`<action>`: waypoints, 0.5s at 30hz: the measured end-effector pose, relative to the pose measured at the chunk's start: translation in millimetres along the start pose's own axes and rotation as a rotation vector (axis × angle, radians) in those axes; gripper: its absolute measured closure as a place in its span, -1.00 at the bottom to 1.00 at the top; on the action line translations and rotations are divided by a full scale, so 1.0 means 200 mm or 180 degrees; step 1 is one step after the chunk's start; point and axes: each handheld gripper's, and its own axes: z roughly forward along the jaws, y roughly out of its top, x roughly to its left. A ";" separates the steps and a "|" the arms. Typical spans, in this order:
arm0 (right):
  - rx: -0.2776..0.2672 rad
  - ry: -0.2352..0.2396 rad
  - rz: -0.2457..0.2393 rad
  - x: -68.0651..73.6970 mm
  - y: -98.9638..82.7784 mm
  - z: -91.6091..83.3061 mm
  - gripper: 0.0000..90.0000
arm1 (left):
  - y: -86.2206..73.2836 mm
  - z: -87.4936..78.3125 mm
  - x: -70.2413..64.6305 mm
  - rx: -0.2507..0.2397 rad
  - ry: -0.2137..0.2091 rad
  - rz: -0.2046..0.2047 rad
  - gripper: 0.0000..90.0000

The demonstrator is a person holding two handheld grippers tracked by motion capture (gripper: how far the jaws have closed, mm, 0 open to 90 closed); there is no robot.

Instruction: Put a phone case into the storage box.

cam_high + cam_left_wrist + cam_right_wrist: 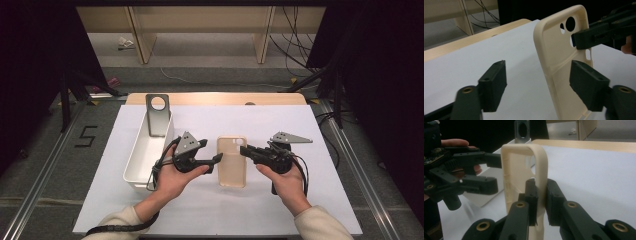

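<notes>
1. While our right gripper (540,195) pinches one edge of the cream phone case (232,161) above the white table (310,150), our left gripper (537,85) stands open, nothing pressed.
2. Farther left, a white bin (142,155) holds a grey case (158,116).

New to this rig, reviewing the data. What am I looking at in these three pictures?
A person holds a handheld two-jaw gripper in each hand, no robot arm. One camera looks down from above; the others ride on each gripper, looking along its jaws. On the white table stands a white bin with a grey phone case leaning in it. The right gripper is shut on the edge of a cream phone case, holding it up. The left gripper is open, with the case's other edge between its jaws, not gripped.
</notes>
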 end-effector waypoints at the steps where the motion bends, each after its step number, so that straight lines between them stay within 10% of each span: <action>1: -0.0003 0.0001 -0.0008 0.00 0.00 0.00 0.81 | 0.01 0.00 0.00 -0.0020 0.0008 -0.0026 -0.24; 15: 0.0017 0.0021 -0.0037 0.03 -0.01 0.03 0.81 | 0.04 0.02 0.00 -0.0094 -0.0056 -0.0277 0.49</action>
